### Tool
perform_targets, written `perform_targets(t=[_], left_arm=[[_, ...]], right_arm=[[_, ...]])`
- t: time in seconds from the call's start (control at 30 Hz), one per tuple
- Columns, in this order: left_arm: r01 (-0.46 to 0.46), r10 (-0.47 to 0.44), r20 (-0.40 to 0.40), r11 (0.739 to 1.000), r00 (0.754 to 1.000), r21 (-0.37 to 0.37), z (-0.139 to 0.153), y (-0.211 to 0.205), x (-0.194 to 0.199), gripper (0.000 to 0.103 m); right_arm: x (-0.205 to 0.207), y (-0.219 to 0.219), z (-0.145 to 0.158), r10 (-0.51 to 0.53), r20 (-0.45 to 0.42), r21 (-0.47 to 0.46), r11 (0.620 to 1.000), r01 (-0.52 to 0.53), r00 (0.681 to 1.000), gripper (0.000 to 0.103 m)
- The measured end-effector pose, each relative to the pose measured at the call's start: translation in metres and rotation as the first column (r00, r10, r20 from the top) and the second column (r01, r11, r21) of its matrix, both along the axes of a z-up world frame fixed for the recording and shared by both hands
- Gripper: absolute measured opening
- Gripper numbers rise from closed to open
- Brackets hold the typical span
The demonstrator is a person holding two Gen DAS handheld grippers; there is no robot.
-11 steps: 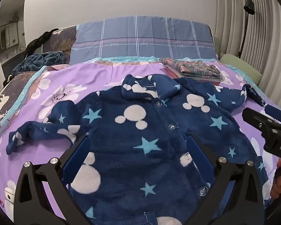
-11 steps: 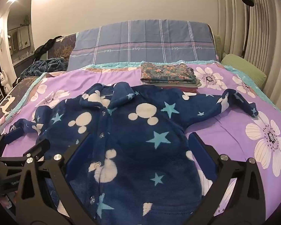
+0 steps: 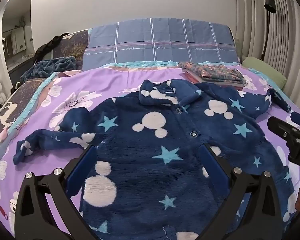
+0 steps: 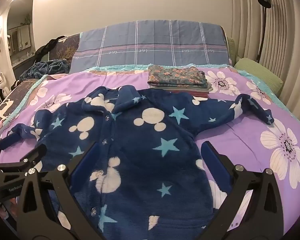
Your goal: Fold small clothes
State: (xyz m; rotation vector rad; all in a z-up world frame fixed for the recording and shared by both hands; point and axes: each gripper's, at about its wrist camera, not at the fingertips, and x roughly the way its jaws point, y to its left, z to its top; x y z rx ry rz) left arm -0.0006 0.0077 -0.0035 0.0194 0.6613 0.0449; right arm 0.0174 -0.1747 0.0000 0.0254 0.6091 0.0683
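Observation:
A navy fleece jacket [image 3: 150, 140] with light stars and white mouse heads lies flat and buttoned on the purple floral bedspread [image 3: 110, 84], with both sleeves spread out. My left gripper [image 3: 149, 166] hovers open over the jacket's lower left half, nothing between its blue pads. My right gripper [image 4: 151, 164] stands open the same way over the jacket [image 4: 150, 132], on its lower right half. Each gripper shows at the edge of the other's view: the right gripper [image 3: 290, 138] and the left gripper [image 4: 20, 160].
A pile of folded clothes [image 4: 176, 78] with a floral piece on top sits just behind the collar. Behind it leans a plaid blue pillow [image 4: 150, 44]. A green cushion [image 4: 258, 72] lies at the right, a rumpled blue blanket [image 4: 44, 68] at the left.

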Motion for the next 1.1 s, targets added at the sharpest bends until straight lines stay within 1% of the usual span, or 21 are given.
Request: perform_targets(t=[0.13,0.17,0.27,0.33,0.37,0.43,0.5,0.57,0.67,0.77,0.93,1.1], left_arm=[[0.003,-0.003,0.001,1.000,1.000,-0.015,-0.001,0.000,-0.001,0.102],[0.003,-0.003,0.001,1.000,1.000,-0.021,-0.001,0.000,-0.001,0.102],[-0.026,0.026,0.011,0.999,1.000,-0.035,0.001,-0.001,-0.001,0.102],[-0.038,0.038,0.002,0.997,0.999,-0.067,0.002,0.002,0.001,0.102],[-0.035,0.035,-0.003,0.994,0.999,-0.102,0.003,0.004,0.002,0.102],[-0.037,0.039,0.017,0.992,0.999,-0.119,0.005,0.004,0.001,0.102],[-0.041,0.044,0.032,0.995,0.999,-0.089,0.006,0.002,-0.001,0.102],[-0.034,0.037,0.030,0.997,0.999,-0.071,0.007,0.000,0.000,0.102],[-0.023,0.025,0.028,0.997,0.999,-0.075,0.007,-0.001,-0.001,0.102],[-0.033,0.035,0.034,0.998,0.999,-0.060,0.007,-0.002,-0.002,0.102],[-0.051,0.053,0.026,0.996,0.998,-0.068,0.005,0.001,-0.001,0.102],[-0.030,0.030,-0.006,0.995,1.000,-0.094,-0.001,0.003,0.003,0.102]], right_arm=[[-0.001,0.000,-0.004,0.003,-0.008,0.008,1.000,-0.003,1.000,0.101],[0.001,0.005,-0.002,0.004,-0.017,-0.002,1.000,-0.004,1.000,0.101],[0.003,0.007,-0.003,0.008,-0.027,-0.008,1.000,-0.009,1.000,0.101],[0.004,0.008,-0.005,0.010,-0.033,-0.010,1.000,-0.010,0.999,0.101],[0.004,0.008,-0.006,0.010,-0.037,-0.008,1.000,-0.010,0.999,0.101],[0.005,0.007,-0.006,0.010,-0.040,-0.007,1.000,-0.011,0.999,0.101],[0.005,0.007,-0.006,0.012,-0.035,-0.008,1.000,-0.012,0.999,0.101],[0.004,0.007,-0.005,0.009,-0.029,-0.012,1.000,-0.010,1.000,0.101],[0.004,0.007,-0.005,0.011,-0.032,-0.008,1.000,-0.011,0.999,0.101],[0.004,0.007,-0.005,0.012,-0.034,-0.009,1.000,-0.012,0.999,0.101],[0.005,0.008,-0.006,0.014,-0.038,-0.012,1.000,-0.015,0.999,0.101],[0.006,0.009,-0.010,0.014,-0.050,-0.012,1.000,-0.014,0.999,0.101]])
